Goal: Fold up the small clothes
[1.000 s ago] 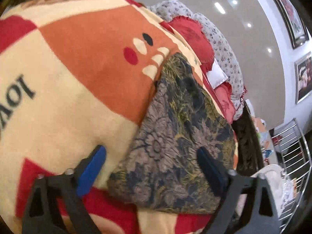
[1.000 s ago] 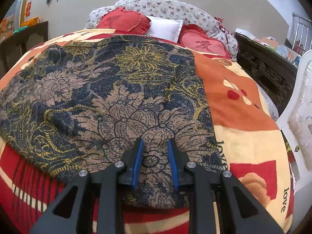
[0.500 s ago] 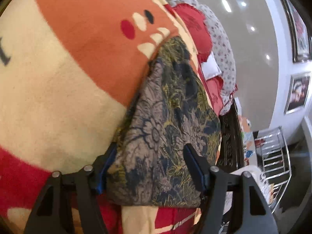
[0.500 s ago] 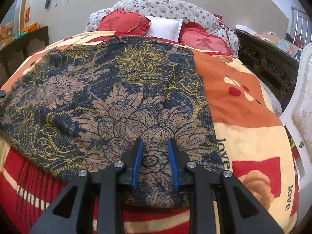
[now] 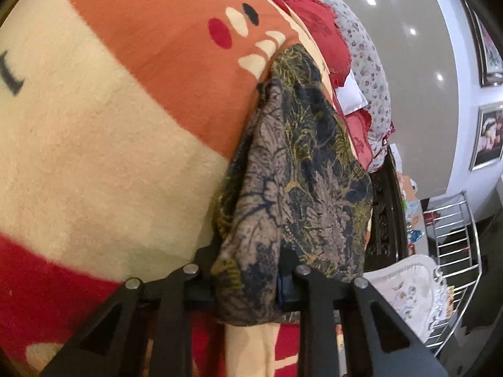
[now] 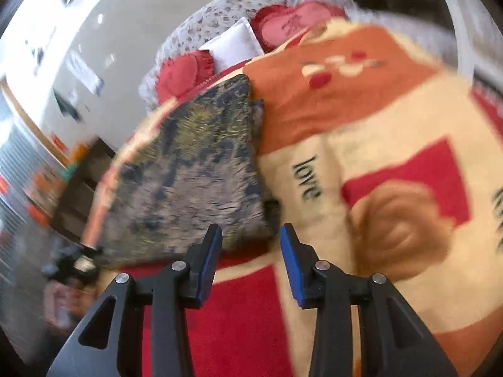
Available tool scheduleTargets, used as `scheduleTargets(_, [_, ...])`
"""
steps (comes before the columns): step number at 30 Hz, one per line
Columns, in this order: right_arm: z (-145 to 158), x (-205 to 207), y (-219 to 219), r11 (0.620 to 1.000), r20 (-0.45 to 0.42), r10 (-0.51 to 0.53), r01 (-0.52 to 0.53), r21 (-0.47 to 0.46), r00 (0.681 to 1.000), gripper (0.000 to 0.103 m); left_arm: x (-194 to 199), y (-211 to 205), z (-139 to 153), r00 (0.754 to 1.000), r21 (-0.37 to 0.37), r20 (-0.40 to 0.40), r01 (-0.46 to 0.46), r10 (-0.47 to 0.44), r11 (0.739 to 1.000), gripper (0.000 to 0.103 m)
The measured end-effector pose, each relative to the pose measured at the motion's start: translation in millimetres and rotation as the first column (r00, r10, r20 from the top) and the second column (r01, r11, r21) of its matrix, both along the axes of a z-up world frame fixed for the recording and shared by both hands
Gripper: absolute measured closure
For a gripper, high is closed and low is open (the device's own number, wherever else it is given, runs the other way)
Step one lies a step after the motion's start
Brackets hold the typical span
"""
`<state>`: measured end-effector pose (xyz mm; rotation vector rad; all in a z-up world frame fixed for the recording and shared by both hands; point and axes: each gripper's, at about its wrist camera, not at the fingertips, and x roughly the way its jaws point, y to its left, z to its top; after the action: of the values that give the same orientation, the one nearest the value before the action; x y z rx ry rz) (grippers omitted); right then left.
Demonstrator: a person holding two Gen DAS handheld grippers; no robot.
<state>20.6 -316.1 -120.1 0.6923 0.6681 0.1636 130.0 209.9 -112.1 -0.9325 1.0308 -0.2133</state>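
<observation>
red pillows (image 6: 185, 72) lie beyond blurred floral garment (image 6: 195, 169).

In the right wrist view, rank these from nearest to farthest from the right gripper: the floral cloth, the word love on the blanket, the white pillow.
From the right gripper:
1. Floral cloth, its near edge just ahead of the open fingers, to the left.
2. Word love, on the blanket's cream band, ahead and slightly right.
3. White pillow, far back at the head of the bed.
</observation>
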Motion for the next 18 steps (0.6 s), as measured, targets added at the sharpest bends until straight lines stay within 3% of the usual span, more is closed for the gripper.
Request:
scheduleTargets(2, [-13.1, 8.3, -3.4, 0.987, -0.002, 0.017, -0.017, 0.157, 1.000, 0.060, -1.4, -0.3, 0.1, 1.000, 0.005, 0.002, -0.002, 0.002, 1.000, 0.077])
scheduleTargets(8, [-50.7, 25.6, -11.0, 0.922, -0.060, -0.023, 0.045, 0.386, 0.998, 0.059, -0.4, -1.9, -0.2, 1.000, 0.014, 0.012, 0.000, 0.000, 1.000, 0.077])
scheduleTargets(13, [-65.2, 39.5, -20.2, 0.864, -0.079, -0.064, 0.095, 0.495, 0.995, 0.062, 1.3, -2.8, 0.9, 1.000, 0.015, -0.009, -0.009, 0.009, 1.000, 0.077])
scheduleTargets(18, [-64.9, 11.5, -27.6, 0.831, -0.076, -0.115, 0.138, 0.539, 0.990, 0.062, -0.2, -1.3, -1.3, 1.000, 0.000, -0.006, -0.015, 0.015, 1.000, 0.077])
